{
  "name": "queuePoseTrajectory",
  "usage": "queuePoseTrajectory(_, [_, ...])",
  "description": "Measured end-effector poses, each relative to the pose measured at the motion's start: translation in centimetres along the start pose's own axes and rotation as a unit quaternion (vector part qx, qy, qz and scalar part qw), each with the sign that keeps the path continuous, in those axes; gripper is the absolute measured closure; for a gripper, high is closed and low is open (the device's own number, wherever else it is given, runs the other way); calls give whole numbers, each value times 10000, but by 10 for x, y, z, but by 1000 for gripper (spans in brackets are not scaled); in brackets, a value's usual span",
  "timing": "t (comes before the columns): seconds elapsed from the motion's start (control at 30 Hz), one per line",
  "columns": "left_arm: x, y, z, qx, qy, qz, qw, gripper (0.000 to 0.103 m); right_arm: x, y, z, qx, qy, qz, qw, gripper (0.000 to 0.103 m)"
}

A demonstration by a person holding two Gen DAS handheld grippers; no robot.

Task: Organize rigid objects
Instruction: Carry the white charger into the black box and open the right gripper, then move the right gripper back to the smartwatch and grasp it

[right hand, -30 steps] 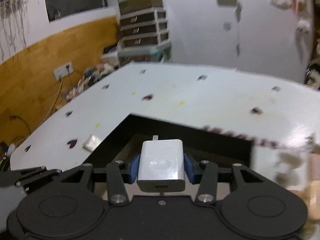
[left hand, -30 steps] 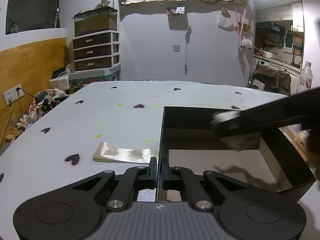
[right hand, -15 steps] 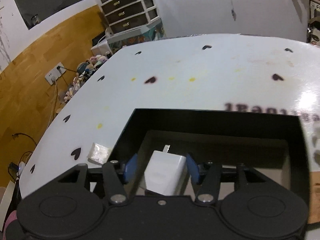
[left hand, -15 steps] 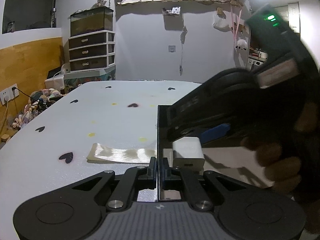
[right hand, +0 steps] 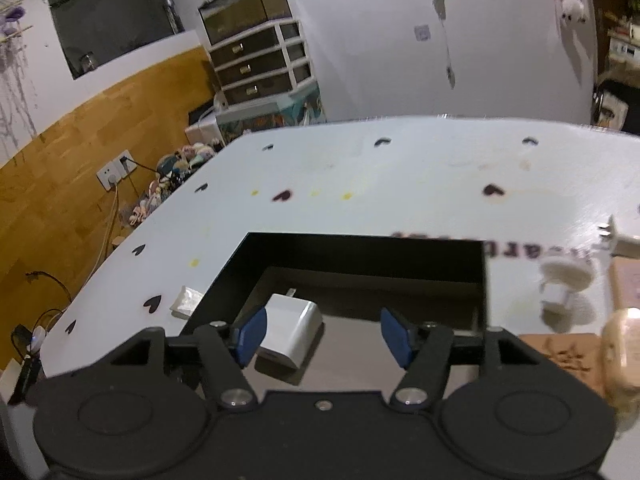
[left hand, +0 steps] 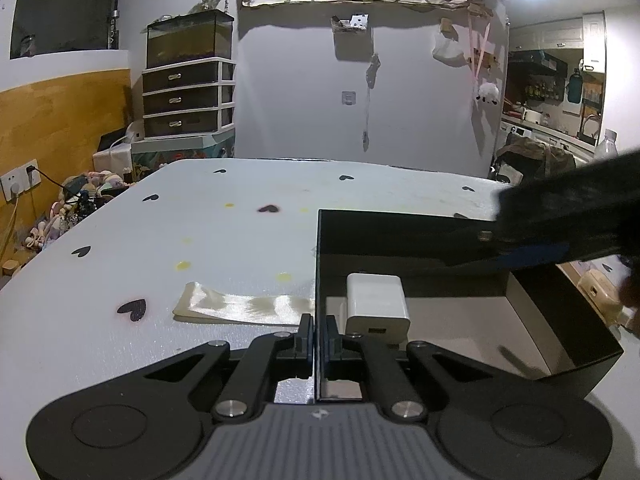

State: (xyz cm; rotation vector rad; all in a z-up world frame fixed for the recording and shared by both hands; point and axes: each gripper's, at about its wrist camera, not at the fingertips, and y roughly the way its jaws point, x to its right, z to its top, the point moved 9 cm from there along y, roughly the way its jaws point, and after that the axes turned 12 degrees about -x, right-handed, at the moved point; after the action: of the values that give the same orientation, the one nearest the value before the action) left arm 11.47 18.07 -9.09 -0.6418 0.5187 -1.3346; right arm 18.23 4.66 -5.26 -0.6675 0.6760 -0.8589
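Only one piece of lettering shows, in the right wrist view: dark printed characters on a white surface at the far right edge of the black box, right of the frame's centre. They are motion-blurred and upside down, so no word can be read. Nothing else carries readable text.

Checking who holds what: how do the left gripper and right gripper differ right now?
The left gripper is shut on the black box wall; the right gripper is opening, its pads clear of the white charger. Both are black and point down at the box.
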Motion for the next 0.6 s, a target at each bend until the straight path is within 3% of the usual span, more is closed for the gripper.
queuePoseTrajectory(0.2, [0, 0, 0, 4, -6, 17, 10000, 99, 9, -25, -15, 308, -115, -134, 9994, 31])
queuePoseTrajectory(0.6, [0, -1, -1, 23, -43, -17, 10000, 99, 40, -75, -45, 1062, -428, -607, 9916, 5])
